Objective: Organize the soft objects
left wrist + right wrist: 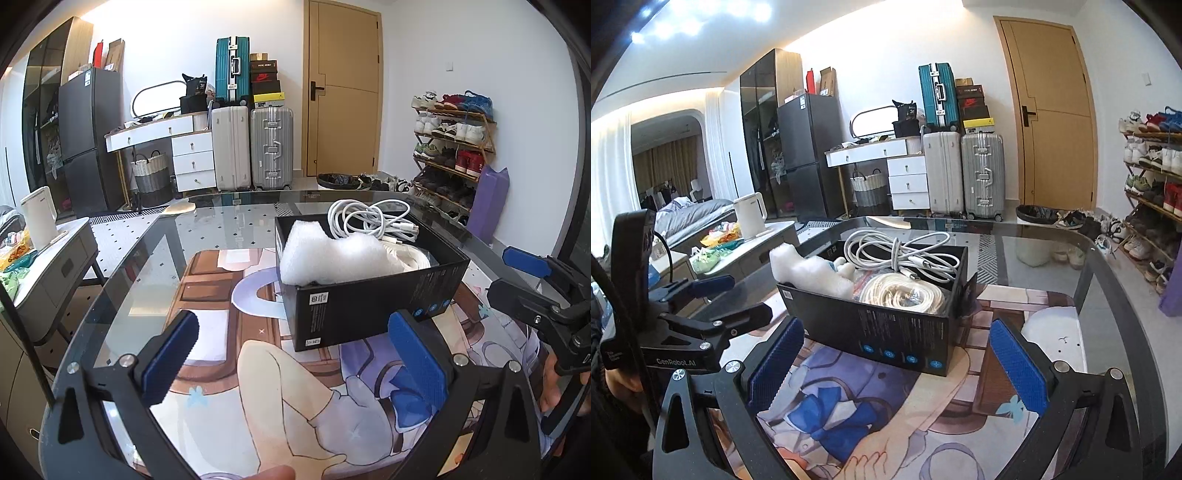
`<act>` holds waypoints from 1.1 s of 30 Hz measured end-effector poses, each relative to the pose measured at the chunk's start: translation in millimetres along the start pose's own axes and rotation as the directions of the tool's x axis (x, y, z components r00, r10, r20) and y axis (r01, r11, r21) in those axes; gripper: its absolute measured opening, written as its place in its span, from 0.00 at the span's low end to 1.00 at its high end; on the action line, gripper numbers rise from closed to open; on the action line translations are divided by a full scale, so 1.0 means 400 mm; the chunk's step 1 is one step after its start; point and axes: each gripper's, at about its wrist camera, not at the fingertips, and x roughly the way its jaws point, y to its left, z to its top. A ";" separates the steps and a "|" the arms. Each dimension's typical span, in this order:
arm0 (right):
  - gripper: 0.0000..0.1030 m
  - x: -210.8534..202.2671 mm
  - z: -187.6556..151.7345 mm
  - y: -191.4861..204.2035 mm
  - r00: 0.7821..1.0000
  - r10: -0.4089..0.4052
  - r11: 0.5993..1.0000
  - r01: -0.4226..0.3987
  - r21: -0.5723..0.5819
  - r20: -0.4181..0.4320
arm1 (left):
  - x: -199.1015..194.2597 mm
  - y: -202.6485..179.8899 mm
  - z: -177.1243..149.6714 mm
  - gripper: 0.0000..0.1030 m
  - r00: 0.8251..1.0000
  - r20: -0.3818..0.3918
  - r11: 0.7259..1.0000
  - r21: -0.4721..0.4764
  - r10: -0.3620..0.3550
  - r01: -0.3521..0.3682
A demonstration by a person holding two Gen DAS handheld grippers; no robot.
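A black cardboard box (369,306) stands on the printed mat on the glass table; it also shows in the right wrist view (886,332). Inside it lie a white foam piece (325,254) (809,269), a loose white cable bundle (369,219) (905,251) and a coiled cream cable (905,295). My left gripper (295,354) is open and empty, just in front of the box. My right gripper (897,362) is open and empty, in front of the box's other side. The right gripper (524,280) also appears at the right of the left wrist view, the left gripper (731,299) at the left of the right wrist view.
The printed mat (229,332) covers the near part of the glass table (207,229). A side table with a white kettle (38,218) stands to the left. Suitcases (251,151), a drawer unit and a shoe rack (450,147) line the far wall.
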 end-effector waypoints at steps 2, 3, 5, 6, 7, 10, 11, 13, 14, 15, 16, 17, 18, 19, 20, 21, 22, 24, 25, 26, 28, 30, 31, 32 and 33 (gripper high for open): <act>0.99 -0.002 0.000 -0.001 1.000 -0.001 1.000 0.001 0.004 0.008 | 0.001 0.000 -0.005 1.00 1.000 -0.003 1.000 0.002 0.001 -0.001; 0.99 -0.004 0.000 -0.001 1.000 -0.002 1.000 0.002 0.005 0.011 | 0.002 0.000 -0.007 1.00 1.000 -0.005 1.000 0.002 0.002 -0.002; 0.99 -0.004 0.001 -0.002 1.000 -0.003 1.000 0.003 0.006 0.017 | 0.002 -0.001 -0.009 1.00 1.000 -0.002 1.000 0.000 0.001 -0.001; 0.99 -0.007 0.000 -0.002 1.000 -0.004 1.000 0.004 0.005 0.020 | 0.002 0.000 -0.010 1.00 1.000 0.001 1.000 -0.002 0.002 -0.002; 0.99 -0.008 0.000 -0.001 1.000 -0.004 1.000 0.004 0.004 0.023 | 0.001 0.000 -0.011 1.00 1.000 0.003 1.000 -0.004 0.002 -0.002; 0.99 -0.008 -0.002 0.002 1.000 -0.002 1.000 0.002 -0.004 0.025 | 0.001 0.004 -0.013 1.00 1.000 0.004 1.000 -0.011 0.002 -0.002; 0.99 -0.007 -0.003 0.003 1.000 0.000 1.000 0.001 -0.005 0.024 | 0.000 0.006 -0.013 1.00 1.000 0.006 1.000 -0.014 0.000 0.000; 0.99 -0.007 -0.004 0.003 1.000 -0.001 1.000 0.001 -0.004 0.024 | -0.002 0.010 -0.014 1.00 1.000 0.011 1.000 -0.022 -0.002 0.002; 0.99 -0.006 -0.004 0.002 1.000 0.000 1.000 0.000 -0.002 0.023 | -0.002 0.013 -0.014 1.00 1.000 0.013 1.000 -0.028 -0.003 0.003; 0.99 -0.008 -0.006 0.003 1.000 -0.001 1.000 0.001 -0.001 0.024 | -0.003 0.015 -0.015 1.00 1.000 0.014 0.999 -0.032 -0.003 0.004; 0.99 -0.008 -0.006 0.002 1.000 -0.003 1.000 0.003 0.001 0.025 | -0.003 0.017 -0.015 1.00 1.000 0.015 0.999 -0.037 -0.004 0.004; 0.99 -0.008 -0.006 0.002 1.000 -0.002 1.000 0.002 0.003 0.026 | -0.003 0.019 -0.015 1.00 1.000 0.015 0.999 -0.041 -0.003 0.004; 0.99 -0.009 -0.006 0.001 1.000 -0.004 1.000 0.004 0.002 0.027 | -0.003 0.021 -0.015 1.00 1.000 0.016 0.999 -0.044 -0.003 0.004; 0.99 -0.009 -0.007 0.001 1.000 -0.005 1.000 0.005 0.003 0.029 | -0.003 0.023 -0.016 1.00 1.000 0.016 0.999 -0.047 -0.003 0.004; 0.99 -0.009 -0.007 0.001 1.000 -0.005 1.000 0.005 0.003 0.029 | -0.003 0.023 -0.016 1.00 1.000 0.018 0.999 -0.049 -0.004 0.004; 0.99 -0.010 -0.008 0.001 1.000 -0.005 1.000 0.004 0.002 0.028 | -0.003 0.023 -0.016 1.00 1.000 0.017 0.999 -0.048 -0.003 0.004; 0.99 -0.010 -0.008 0.002 1.000 -0.006 1.000 0.006 0.001 0.029 | -0.004 0.024 -0.016 1.00 1.000 0.018 0.999 -0.048 -0.003 0.004; 0.99 -0.012 -0.008 0.001 0.999 -0.005 1.000 0.005 0.000 0.033 | -0.006 0.023 -0.015 1.00 1.000 0.021 0.999 -0.046 -0.002 0.002; 0.99 -0.014 -0.008 0.002 0.999 -0.005 1.000 0.005 -0.002 0.037 | -0.007 0.022 -0.016 1.00 1.000 0.024 0.999 -0.044 -0.001 0.002; 0.99 -0.015 -0.008 0.003 0.999 -0.006 1.000 0.006 -0.004 0.041 | -0.009 0.021 -0.016 1.00 1.000 0.027 0.999 -0.041 0.000 0.001; 0.99 -0.020 -0.010 0.005 0.999 -0.006 1.000 0.006 -0.009 0.047 | -0.011 0.016 -0.016 1.00 1.000 0.030 0.999 -0.033 0.004 -0.003; 0.99 -0.022 -0.011 0.008 0.999 -0.003 1.000 0.004 -0.016 0.052 | -0.013 0.012 -0.016 1.00 0.999 0.034 1.000 -0.027 0.006 -0.005; 0.99 -0.022 -0.011 0.009 0.999 -0.003 1.000 0.004 -0.019 0.053 | -0.014 0.010 -0.016 1.00 0.999 0.036 1.000 -0.023 0.007 -0.006; 0.99 -0.022 -0.012 0.011 0.999 -0.003 1.000 0.004 -0.022 0.053 | -0.014 0.008 -0.016 1.00 0.999 0.037 1.000 -0.021 0.008 -0.007; 0.99 -0.022 -0.012 0.012 0.999 -0.002 1.000 0.004 -0.024 0.053 | -0.015 0.007 -0.016 1.00 0.999 0.039 1.000 -0.019 0.009 -0.008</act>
